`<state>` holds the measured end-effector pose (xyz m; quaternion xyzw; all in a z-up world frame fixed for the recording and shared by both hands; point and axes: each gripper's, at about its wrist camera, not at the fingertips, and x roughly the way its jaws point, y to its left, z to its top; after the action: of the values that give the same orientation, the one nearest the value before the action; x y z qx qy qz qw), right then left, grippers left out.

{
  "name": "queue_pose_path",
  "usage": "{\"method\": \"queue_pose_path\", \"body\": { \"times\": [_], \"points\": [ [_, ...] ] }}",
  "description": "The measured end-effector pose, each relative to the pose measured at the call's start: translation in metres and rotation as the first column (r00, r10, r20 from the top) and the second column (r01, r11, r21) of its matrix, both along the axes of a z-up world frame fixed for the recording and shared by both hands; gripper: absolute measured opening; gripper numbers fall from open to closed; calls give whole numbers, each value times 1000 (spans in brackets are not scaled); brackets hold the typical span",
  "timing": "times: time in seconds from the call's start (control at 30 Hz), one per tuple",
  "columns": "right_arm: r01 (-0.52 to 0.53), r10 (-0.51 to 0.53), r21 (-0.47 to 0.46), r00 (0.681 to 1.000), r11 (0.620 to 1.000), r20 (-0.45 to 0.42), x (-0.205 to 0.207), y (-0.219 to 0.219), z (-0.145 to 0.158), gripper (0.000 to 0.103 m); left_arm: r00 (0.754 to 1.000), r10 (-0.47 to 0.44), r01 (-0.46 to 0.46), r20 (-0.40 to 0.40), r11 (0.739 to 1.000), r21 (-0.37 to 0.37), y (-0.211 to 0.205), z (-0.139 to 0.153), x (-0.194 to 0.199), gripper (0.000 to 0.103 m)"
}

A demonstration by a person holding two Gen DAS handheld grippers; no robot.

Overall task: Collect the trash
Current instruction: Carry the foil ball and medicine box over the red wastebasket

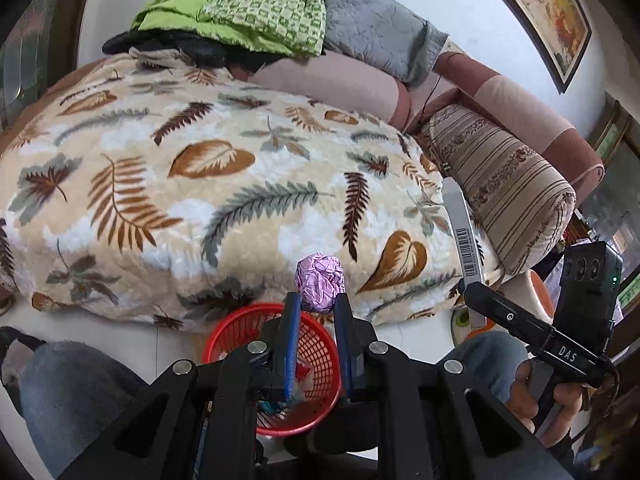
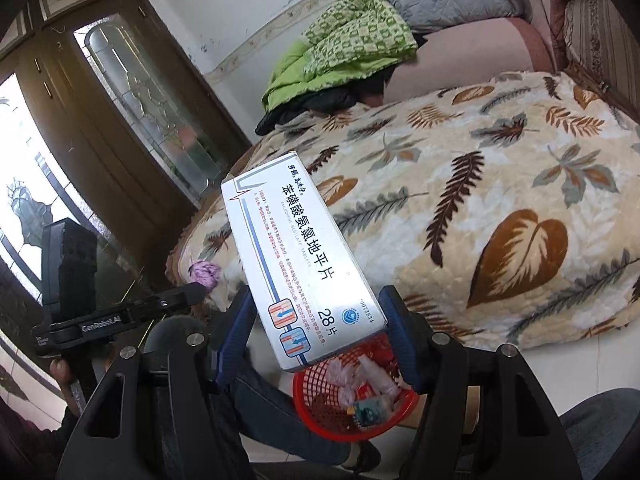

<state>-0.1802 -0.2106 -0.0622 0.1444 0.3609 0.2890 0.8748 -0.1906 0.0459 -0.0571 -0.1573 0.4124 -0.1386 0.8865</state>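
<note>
A crumpled ball of pink-purple foil (image 1: 319,282) sits pinched between the blue pads of the left gripper (image 1: 317,308), at their very tips; the jaws stand nearly together, clamped on the ball; directly below and just behind those tips lies a red mesh basket (image 1: 276,364) on the pale floor, already holding wrappers and scraps.

A white medicine box (image 2: 302,256) with black Chinese print and blue-and-red striped marks is clasped across its width by the right gripper (image 2: 320,336); the jaws stand fairly wide, one blue pad on each long side of the box; the box juts up and forward beyond the fingertips, tilted to the left in the right wrist view; its near end hangs above the same basket, which lies just below and between the gripper's arms.

In the left wrist view the box appears as a thin grey edge with a barcode, off to the right of the left gripper, carried on the other black tool; a hand (image 1: 548,400) grips that tool's handle.

Ahead of both grippers spreads a cream blanket with a leaf print (image 1: 208,184), draped over a sofa; farther beyond lie a green patterned quilt (image 1: 256,12) and a grey quilted cover (image 1: 372,28); right of the left gripper stands a striped cushion (image 1: 504,192); left of the right gripper stands a dark wooden cabinet with glass doors (image 2: 132,112).
</note>
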Motion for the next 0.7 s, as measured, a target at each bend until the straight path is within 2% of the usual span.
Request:
{"method": "queue_pose_path", "body": {
  "times": [0.47, 0.7],
  "points": [
    [-18, 17, -70, 1000, 997, -15, -10, 16, -9, 62, 1000, -12, 13, -26, 1000, 5, -3, -7, -5, 16],
    [-9, 4, -91, 998, 996, -57, -6, 18, -21, 62, 998, -34, 35, -52, 999, 20, -7, -15, -4, 16]
  ]
}}
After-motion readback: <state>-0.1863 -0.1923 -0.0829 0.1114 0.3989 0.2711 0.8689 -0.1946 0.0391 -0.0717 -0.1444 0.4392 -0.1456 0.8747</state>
